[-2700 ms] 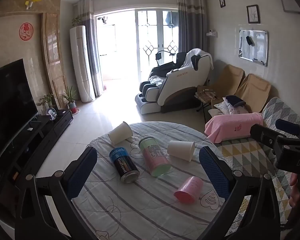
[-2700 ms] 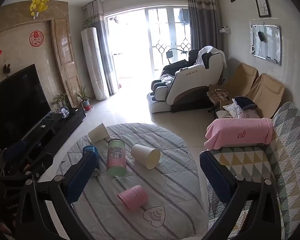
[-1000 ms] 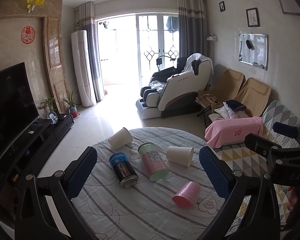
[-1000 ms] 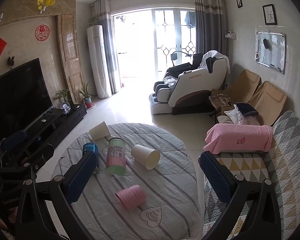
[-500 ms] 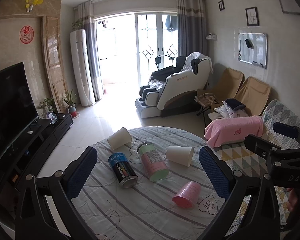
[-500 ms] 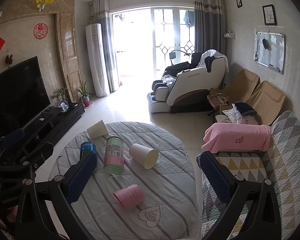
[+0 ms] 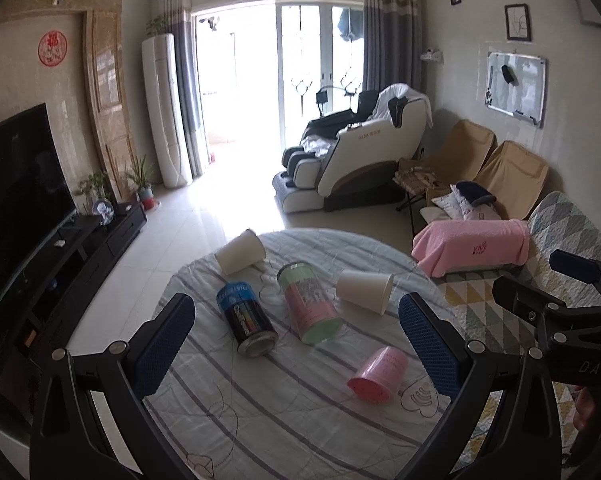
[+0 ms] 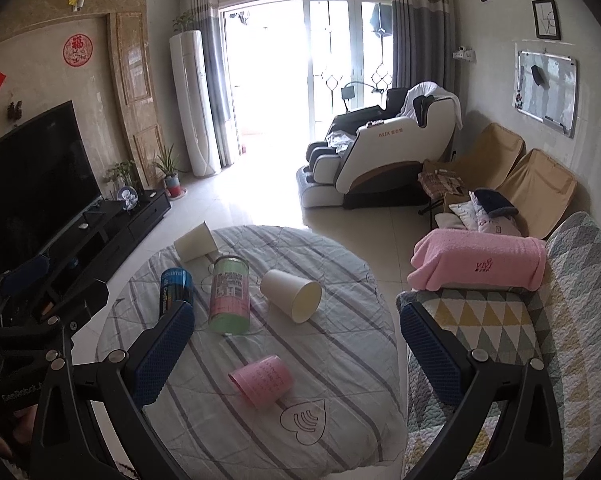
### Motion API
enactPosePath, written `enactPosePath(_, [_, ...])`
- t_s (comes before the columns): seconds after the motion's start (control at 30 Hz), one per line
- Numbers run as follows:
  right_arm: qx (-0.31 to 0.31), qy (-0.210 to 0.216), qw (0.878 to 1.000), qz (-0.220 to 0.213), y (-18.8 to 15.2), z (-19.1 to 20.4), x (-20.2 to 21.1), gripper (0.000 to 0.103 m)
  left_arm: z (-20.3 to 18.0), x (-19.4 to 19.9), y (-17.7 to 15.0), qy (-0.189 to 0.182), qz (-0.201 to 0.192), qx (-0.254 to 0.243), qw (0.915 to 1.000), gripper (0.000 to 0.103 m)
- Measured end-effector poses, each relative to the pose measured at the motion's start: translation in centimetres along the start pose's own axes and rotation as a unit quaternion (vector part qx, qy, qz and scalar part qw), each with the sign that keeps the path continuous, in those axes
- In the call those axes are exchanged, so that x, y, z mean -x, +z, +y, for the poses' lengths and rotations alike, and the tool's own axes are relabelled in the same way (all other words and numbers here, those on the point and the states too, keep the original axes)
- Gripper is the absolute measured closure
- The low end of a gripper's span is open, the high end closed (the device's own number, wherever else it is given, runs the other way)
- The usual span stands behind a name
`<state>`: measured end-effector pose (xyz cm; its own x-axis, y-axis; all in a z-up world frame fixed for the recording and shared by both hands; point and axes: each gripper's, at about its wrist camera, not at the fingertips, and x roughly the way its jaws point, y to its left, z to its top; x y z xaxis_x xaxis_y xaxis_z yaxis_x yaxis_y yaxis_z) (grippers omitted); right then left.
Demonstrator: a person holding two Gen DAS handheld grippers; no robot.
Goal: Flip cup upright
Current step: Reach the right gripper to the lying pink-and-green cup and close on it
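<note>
A round table [image 7: 300,420] with a striped cloth holds several cups, all on their sides. A pink cup [image 7: 374,370] lies nearest; it also shows in the right wrist view [image 8: 262,378]. A white paper cup [image 7: 364,290] [image 8: 292,294] lies mid-right and another white cup [image 7: 239,256] [image 8: 193,243] at the far edge. A blue can [image 7: 245,324] [image 8: 175,286] and a pink-green can [image 7: 309,302] [image 8: 229,294] lie between. My left gripper [image 7: 296,344] is open and empty above the table's near side. My right gripper [image 8: 296,348] is open and empty, to the right.
A sofa with a patterned quilt [image 8: 540,320] and a pink towel [image 8: 476,260] borders the table's right side. A TV stand [image 7: 60,256] is to the left. A massage chair [image 7: 352,160] stands beyond on the tiled floor.
Both grippers drifted slightly, so the table and cups shift a little in view. The cups and cans have not moved. Both grippers stay open.
</note>
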<state>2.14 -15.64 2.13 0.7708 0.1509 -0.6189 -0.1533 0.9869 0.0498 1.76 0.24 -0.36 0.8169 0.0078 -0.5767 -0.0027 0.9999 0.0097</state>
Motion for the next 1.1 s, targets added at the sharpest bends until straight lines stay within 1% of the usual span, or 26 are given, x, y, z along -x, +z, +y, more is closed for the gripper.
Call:
enactPosePath(0.13, [0.001, 0.003, 1.0, 0.029, -0.5, 0.2, -0.9, 0.0, 0.3, -0.9, -1.0, 0.005, 0.03, 0.013, 0.9995, 0.0])
enactPosePath(0.27, [0.002, 0.008, 0.998, 0.069, -1.3, 0.6, -2.0, 0.0, 0.7, -1.9, -2.2, 0.007, 0.07, 0.029, 0.9971, 0.0])
enactPosePath(0.43, [0.012, 0.016, 0.994, 0.11, -2.3, 1.1, -3.2, 0.0, 1.2, -3.3, -3.9, 0.018, 0.122, 0.047, 0.9912, 0.0])
enactPosePath(0.57, [0.021, 0.027, 0.99, 0.138, -2.7, 1.4, -4.2, 0.0, 1.4, -4.0, -5.0, 0.026, 0.15, 0.059, 0.9867, 0.0])
enactPosePath(0.73, [0.027, 0.031, 0.984, 0.173, -3.1, 1.7, -5.6, 0.0, 1.4, -4.2, -5.6, 0.035, 0.177, 0.061, 0.9817, 0.0])
enactPosePath(0.93, [0.026, 0.054, 0.981, 0.183, -3.1, 1.9, -6.8, 0.0, 1.7, -4.3, -5.5, 0.052, 0.19, 0.067, 0.9782, 0.0])
enactPosePath(1.1, [0.021, 0.069, 0.979, 0.19, -2.5, 1.1, -8.0, 0.0, 1.4, -4.7, -5.4, 0.073, 0.199, 0.079, 0.974, 0.0])
